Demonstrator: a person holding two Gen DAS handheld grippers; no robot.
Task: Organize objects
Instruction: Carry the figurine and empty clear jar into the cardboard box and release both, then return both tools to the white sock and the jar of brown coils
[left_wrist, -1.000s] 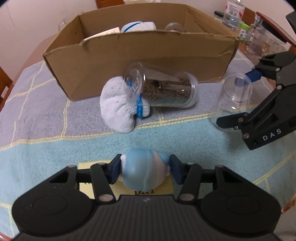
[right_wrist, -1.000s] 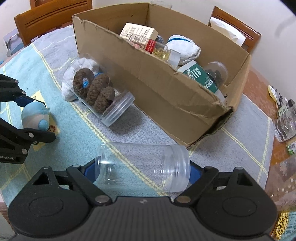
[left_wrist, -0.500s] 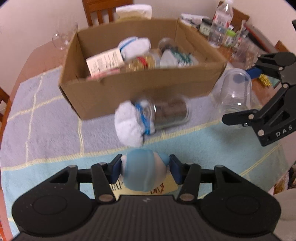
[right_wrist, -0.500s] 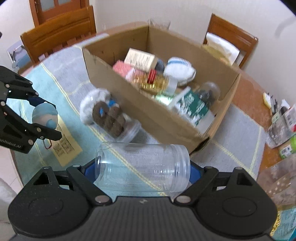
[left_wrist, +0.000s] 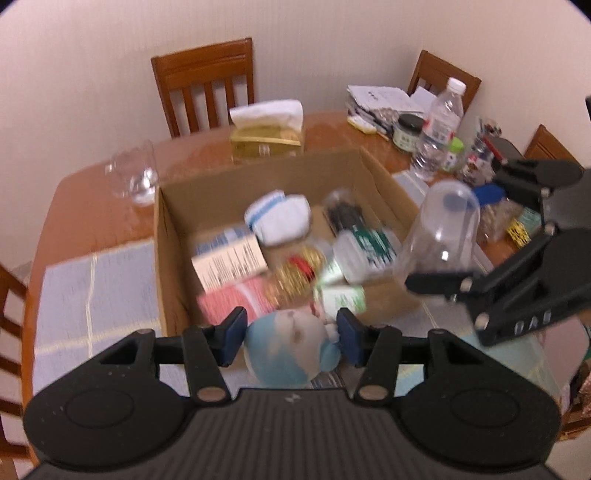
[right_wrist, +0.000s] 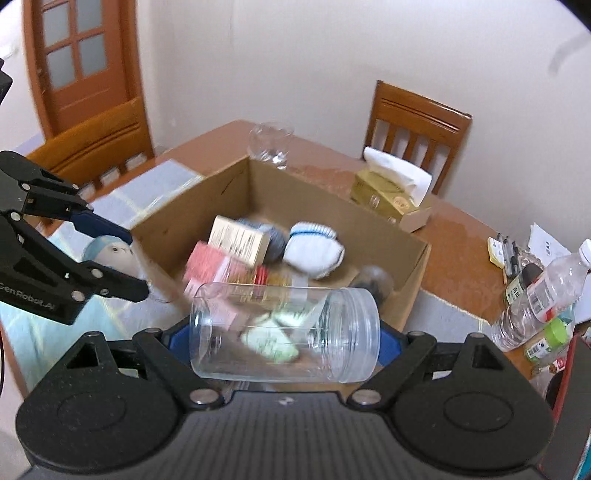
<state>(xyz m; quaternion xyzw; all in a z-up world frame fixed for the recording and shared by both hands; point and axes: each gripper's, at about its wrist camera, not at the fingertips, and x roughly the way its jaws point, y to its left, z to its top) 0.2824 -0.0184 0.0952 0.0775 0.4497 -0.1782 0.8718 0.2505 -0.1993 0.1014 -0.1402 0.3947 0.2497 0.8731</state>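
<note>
My left gripper (left_wrist: 290, 339) is shut on a small light-blue round toy (left_wrist: 291, 352), held in the air at the near edge of an open cardboard box (left_wrist: 162, 258). My right gripper (right_wrist: 284, 338) is shut on an empty clear plastic jar (right_wrist: 284, 336), lying sideways between its blue pads, above the box's near corner. In the left wrist view the jar (left_wrist: 443, 236) hangs at the right of the box. In the right wrist view the toy (right_wrist: 110, 254) shows at the left. The box (right_wrist: 332, 206) holds rolled white socks (right_wrist: 314, 253), small cartons and jars.
The box stands on a blue checked cloth (left_wrist: 92, 280) over a wooden table. Behind it are a tissue box (left_wrist: 267, 133) and a clear glass jar (left_wrist: 135, 173). Bottles and jars (left_wrist: 439, 125) crowd the table's right side. Wooden chairs (left_wrist: 205, 85) stand around.
Both grippers have risen with the toy and the jar, from just above the cloth to above the box's near edge. The view now looks down into the box.
</note>
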